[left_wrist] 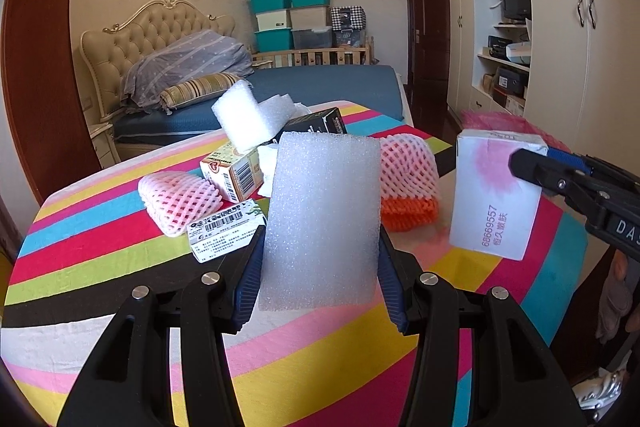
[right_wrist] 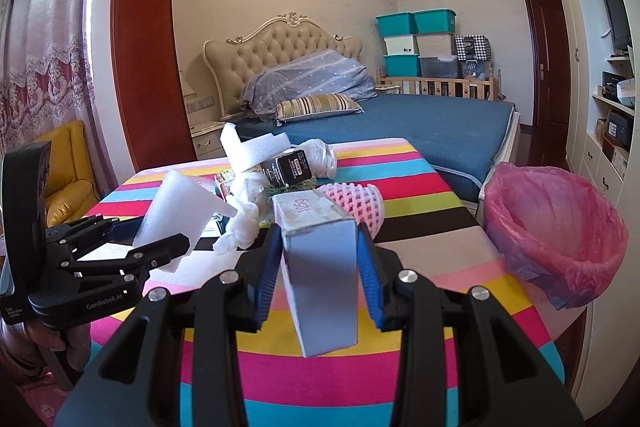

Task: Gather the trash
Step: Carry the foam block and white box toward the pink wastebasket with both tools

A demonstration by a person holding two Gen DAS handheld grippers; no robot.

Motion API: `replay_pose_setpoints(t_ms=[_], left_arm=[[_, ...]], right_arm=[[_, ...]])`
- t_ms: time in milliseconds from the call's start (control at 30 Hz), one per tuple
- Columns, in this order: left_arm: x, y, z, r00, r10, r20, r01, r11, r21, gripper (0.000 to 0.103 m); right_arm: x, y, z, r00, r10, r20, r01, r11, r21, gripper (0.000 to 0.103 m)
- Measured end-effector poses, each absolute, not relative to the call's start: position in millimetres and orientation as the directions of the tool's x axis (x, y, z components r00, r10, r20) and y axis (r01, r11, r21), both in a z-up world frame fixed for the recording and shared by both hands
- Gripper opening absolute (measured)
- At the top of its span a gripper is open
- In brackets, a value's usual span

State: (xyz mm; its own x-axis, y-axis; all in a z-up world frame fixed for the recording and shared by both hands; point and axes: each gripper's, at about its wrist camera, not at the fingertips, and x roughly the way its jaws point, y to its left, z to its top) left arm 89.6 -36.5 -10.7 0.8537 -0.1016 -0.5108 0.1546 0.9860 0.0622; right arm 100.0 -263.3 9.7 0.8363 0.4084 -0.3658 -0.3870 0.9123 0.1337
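White foam, a flat rectangular slab (left_wrist: 322,219), stands upright between the blue pads of the left claw (left_wrist: 320,267), which is clamped on its lower edges and holds it above the striped cloth (left_wrist: 100,247). In the right wrist view the same slab (right_wrist: 180,211) juts up at a tilt from that claw (right_wrist: 156,247), which reaches in low from the left side, fingers pointing across the table toward the right claw.

The right claw (right_wrist: 318,267) is closed on a pale box (right_wrist: 320,267), gripping its two long sides; the box tilts, its top end pointing away from the camera. From the left wrist view this box (left_wrist: 492,195) hangs off to the right of the foam, clear of the cloth, with pink print and a number on its face, and the right claw (left_wrist: 536,171) comes in from the right edge.

Just beyond the left claw's tips lie a pink net sleeve (left_wrist: 176,201), a barcoded card (left_wrist: 226,235) and a small printed carton (left_wrist: 232,171); a pink-and-orange net (left_wrist: 408,183) sits behind the slab to the right. Farther out are more foam pieces (left_wrist: 240,115) and a black box (left_wrist: 320,123).

To the right of the right claw, beside the table edge, stands a bin with a pink liner (right_wrist: 556,227), its mouth open. A bed (right_wrist: 400,123) is beyond the table.
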Motion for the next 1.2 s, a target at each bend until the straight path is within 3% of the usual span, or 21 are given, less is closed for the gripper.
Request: replay_pose_setpoints(t_ms=[733,1200], left_arm=[[105.4,-91.9,-2.1,0.840,-0.146,-0.523,0.265,0.951,0.159,0.048],[135.0,-150.9,6.3,0.783,-0.248,-0.571,0.385,0.914,0.130,0.048]], right_arm=[[93.4,-328.0,23.1,0.900,0.309,-0.309,-0.262,0.947,0.184,0.036],[88.9,-391.2,28.1,0.942,0.206,-0.263,-0.145,0.961,0.234,0.036]])
